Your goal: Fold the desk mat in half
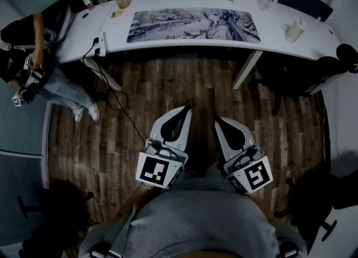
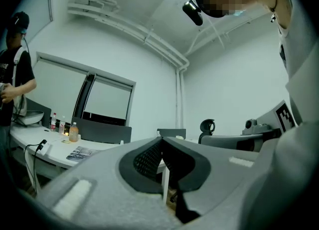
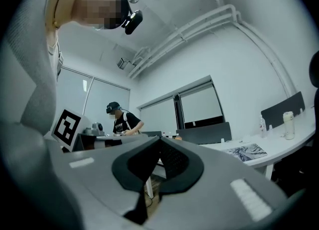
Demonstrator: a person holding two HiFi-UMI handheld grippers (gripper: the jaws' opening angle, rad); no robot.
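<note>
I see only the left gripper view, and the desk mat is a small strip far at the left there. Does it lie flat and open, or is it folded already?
Observer: The desk mat lies flat and unfolded on the white desk.
Operator: Is the right gripper holding something?
Observer: No. The right gripper has its jaws together, nothing between them.
Operator: Are the grippers near the mat?
Observer: No. The left gripper and the right one are over the wooden floor, well short of the desk.
</note>
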